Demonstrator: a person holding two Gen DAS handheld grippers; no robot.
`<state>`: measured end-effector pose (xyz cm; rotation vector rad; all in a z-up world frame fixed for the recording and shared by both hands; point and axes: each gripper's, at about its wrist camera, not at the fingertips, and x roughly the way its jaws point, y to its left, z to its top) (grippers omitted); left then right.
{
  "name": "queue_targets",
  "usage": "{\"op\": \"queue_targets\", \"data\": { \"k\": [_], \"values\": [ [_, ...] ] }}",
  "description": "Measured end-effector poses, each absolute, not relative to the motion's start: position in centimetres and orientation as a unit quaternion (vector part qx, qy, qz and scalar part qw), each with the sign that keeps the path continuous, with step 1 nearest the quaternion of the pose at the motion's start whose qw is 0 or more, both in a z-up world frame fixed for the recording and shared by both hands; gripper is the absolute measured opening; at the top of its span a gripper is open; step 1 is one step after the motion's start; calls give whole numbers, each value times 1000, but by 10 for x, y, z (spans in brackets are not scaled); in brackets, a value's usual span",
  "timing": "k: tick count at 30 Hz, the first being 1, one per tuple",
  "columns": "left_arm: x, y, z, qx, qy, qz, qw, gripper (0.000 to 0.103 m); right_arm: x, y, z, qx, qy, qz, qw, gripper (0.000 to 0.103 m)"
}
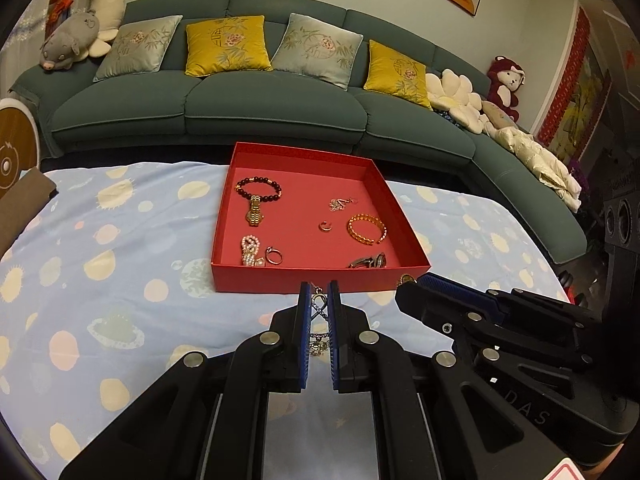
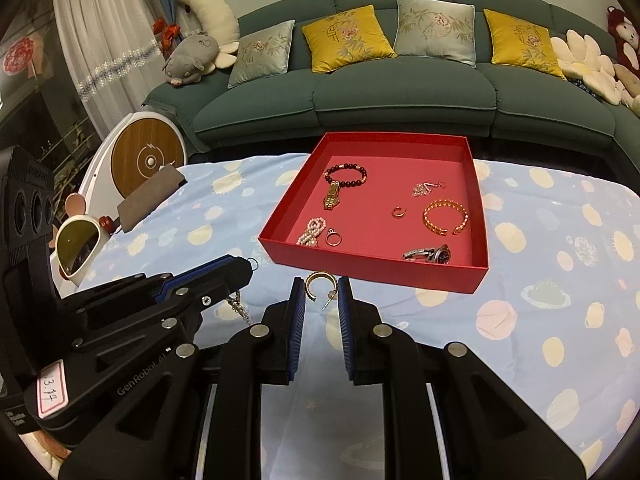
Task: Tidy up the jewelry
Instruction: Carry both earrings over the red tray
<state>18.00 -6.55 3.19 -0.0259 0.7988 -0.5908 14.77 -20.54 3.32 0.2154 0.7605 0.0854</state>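
Observation:
A red tray on the blue patterned cloth holds a bead bracelet, gold watch, pearl piece, rings, an orange bangle and a dark watch. My left gripper is just before the tray's front wall, its jaws narrowly apart around a silver chain pendant lying on the cloth. My right gripper is open around a gold hoop earring with a pin, lying on the cloth by the tray's front wall. Each gripper also shows from the side in the other's view.
A teal sofa with cushions and plush toys stands behind the table. White sunglasses and a brown cloth lie at the table's left edge, next to a round wooden device.

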Motion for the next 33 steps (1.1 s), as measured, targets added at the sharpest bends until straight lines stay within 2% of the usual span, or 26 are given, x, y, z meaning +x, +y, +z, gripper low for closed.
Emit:
{"op": "queue_targets", "data": {
  "k": [20,33],
  "values": [
    [243,-93,77,-27,348,-276,896,6,197,-273,66,87,327,-7,941,16],
    [311,-118,64,-37,360,-275,891,6,266,-316,60,135,308,-27,941,16]
  ]
}}
